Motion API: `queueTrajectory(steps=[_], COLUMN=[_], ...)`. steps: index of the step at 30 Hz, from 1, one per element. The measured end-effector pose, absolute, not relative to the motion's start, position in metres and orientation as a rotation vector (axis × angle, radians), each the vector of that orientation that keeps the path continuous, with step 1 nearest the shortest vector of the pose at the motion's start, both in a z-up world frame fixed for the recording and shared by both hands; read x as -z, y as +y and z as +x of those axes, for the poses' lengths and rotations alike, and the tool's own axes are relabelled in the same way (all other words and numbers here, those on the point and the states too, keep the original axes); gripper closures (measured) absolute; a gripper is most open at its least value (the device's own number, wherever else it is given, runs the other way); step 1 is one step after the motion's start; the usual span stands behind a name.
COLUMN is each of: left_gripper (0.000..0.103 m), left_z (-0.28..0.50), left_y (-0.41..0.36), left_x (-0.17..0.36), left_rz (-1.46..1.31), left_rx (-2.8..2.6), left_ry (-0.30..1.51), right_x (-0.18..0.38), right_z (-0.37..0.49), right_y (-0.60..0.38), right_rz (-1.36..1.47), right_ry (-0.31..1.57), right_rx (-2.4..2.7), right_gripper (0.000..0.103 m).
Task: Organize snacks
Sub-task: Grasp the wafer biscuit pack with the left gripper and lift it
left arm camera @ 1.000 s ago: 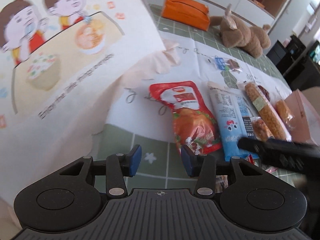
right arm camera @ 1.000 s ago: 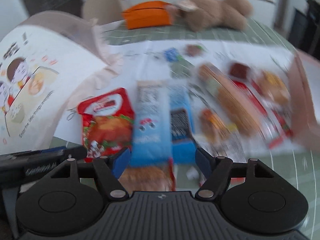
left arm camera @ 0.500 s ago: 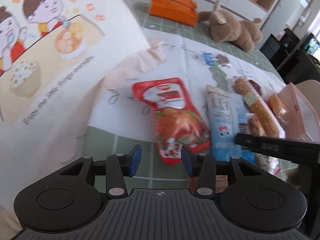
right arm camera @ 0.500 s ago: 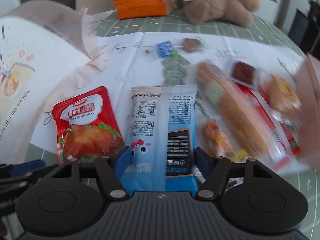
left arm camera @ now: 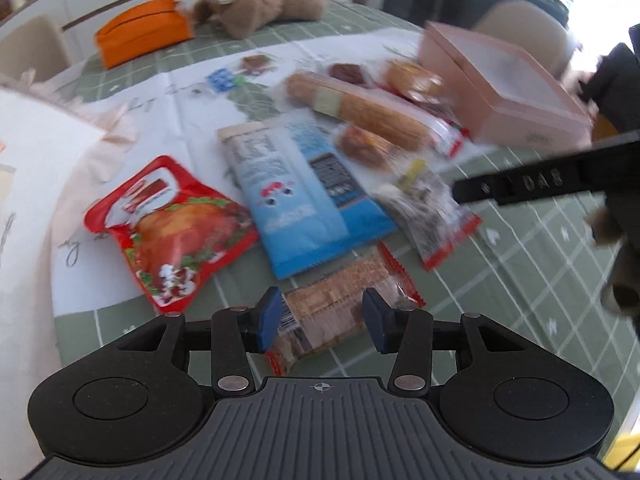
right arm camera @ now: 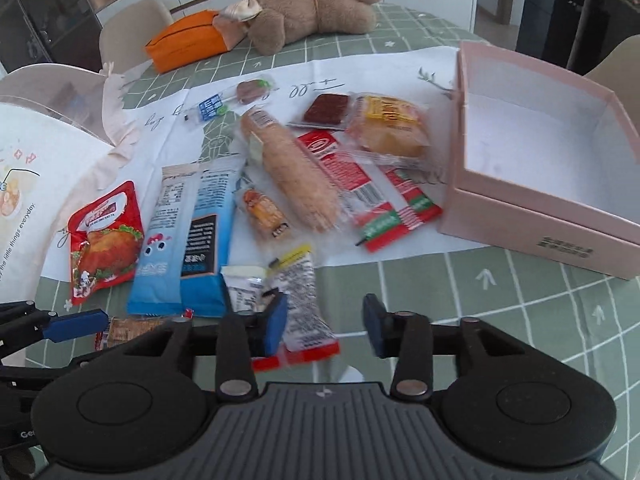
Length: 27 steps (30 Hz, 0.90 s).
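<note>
The left gripper (left arm camera: 320, 320) is hovering with its jaws apart over a brown wafer packet (left arm camera: 340, 312), not pinching it. The right gripper (right arm camera: 326, 326), whose jaws have just been opening, is hanging unclenched above a clear red-edged packet (right arm camera: 304, 308). Beyond, the remaining snacks are lying spread on the green checked tablecloth (right arm camera: 520, 292), beside the open pink box (right arm camera: 540, 184).
</note>
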State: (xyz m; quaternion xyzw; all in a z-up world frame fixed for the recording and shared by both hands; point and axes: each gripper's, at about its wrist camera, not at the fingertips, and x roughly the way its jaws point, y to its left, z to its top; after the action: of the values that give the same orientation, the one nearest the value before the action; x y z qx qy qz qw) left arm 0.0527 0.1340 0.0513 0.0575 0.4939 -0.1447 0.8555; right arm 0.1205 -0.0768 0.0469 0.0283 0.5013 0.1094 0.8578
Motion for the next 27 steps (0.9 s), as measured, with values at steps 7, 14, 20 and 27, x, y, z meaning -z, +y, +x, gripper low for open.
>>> queueTrajectory(steps=[7, 14, 20, 27], left_gripper=[0.045, 0.048, 0.052, 0.055], left_z=[0.055, 0.053, 0.038, 0.016], left_y=[0.122, 0.109, 0.14, 0.205], left_x=[-0.048, -0.041, -0.046, -0.049], left_rz=[0.24, 0.357, 0.118, -0.101], left_rx=[0.375, 0.354, 0.195, -0.044], left_ry=[1.049, 1.042, 1.042, 1.039], right_x=[-0.045, -0.045, -0.043, -0.052], right_z=[0.116, 0.109, 0.113, 0.128], right_y=[-0.083, -0.09, -0.068, 0.011], right_rz=[0.082, 0.036, -0.05, -0.137], right_ry=[1.062, 1.08, 1.093, 1.056], right_rx=[-0.222, -0.206, -0.221, -0.367], right_gripper=[0.045, 0.04, 0.037, 0.035])
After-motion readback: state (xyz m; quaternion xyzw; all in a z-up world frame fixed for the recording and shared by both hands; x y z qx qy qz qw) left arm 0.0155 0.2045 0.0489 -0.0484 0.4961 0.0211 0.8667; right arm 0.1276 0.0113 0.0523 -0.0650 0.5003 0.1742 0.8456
